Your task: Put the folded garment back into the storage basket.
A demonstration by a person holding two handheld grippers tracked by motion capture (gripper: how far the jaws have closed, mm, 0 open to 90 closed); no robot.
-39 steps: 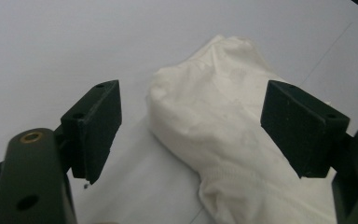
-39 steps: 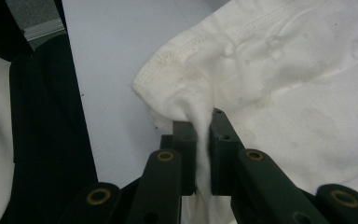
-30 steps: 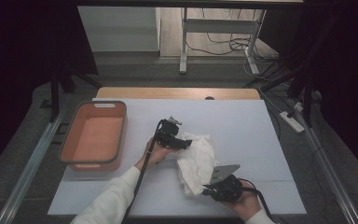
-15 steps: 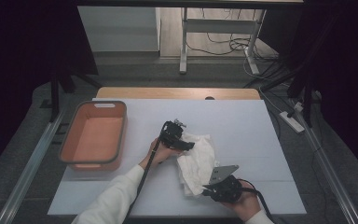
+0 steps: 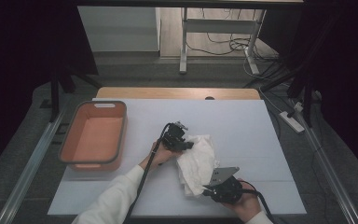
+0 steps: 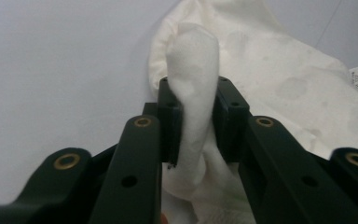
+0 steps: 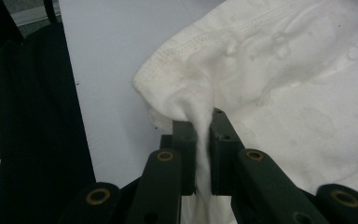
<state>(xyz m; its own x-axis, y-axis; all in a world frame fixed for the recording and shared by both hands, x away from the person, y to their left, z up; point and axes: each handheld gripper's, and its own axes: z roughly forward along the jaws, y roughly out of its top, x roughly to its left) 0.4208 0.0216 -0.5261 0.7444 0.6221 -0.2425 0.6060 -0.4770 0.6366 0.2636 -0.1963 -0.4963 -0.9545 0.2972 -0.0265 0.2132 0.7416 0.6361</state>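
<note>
Left gripper (image 5: pixel 188 145) shifted slightly right with cloth (image 5: pixel 196 161); both jaw pairs pinched on cloth folds, right gripper (image 5: pixel 207 190) near hem. Soft, light, limp; grip edges.

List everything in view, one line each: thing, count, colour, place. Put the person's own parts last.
cloth: 1, white, crumpled on the mat between the two grippers, pinched by both
bin: 1, orange, left part of the mat, nothing visible inside
mat: 1, white, covers the table
table: 1, wooden, edge shows past the mat's far side
power strip: 1, white, floor to the right
left gripper: 1, black, shut on a cloth fold
right gripper: 1, black, shut on the cloth's hemmed edge
sleeve: 1, white, bottom left
</note>
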